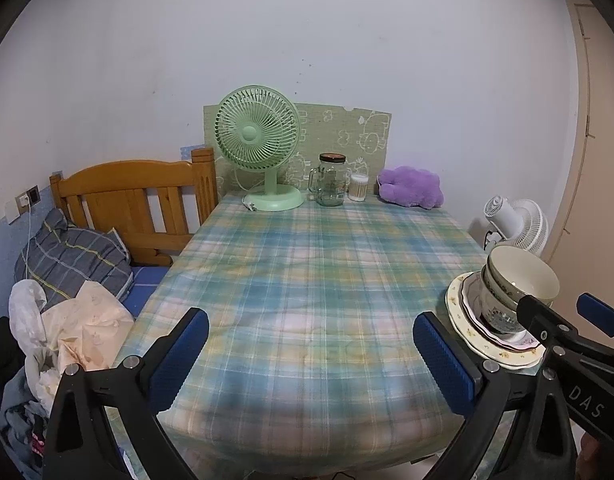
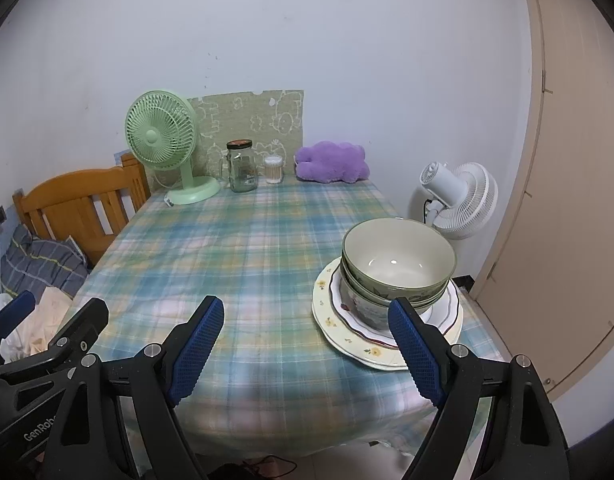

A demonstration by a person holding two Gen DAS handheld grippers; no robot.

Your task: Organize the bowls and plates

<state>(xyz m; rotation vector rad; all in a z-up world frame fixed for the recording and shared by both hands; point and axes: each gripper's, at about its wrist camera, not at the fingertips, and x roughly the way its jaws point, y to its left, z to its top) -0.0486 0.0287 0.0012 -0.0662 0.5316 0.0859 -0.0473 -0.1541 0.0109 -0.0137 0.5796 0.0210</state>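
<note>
1. Bowls (image 2: 399,264) nest on plates (image 2: 387,344), near right corner of the worktop (image 2: 235,248).
2. Ceramic: heavy, slick, breakable; I'd pinch a rim.
3. Both my tools, left (image 1: 311,354) and right (image 2: 307,350), stand wide, empty.

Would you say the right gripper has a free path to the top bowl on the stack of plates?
Probably yes. The right gripper is open and empty, the top bowl sits just ahead, to its right, and nothing stands between them on the tablecloth.
</note>
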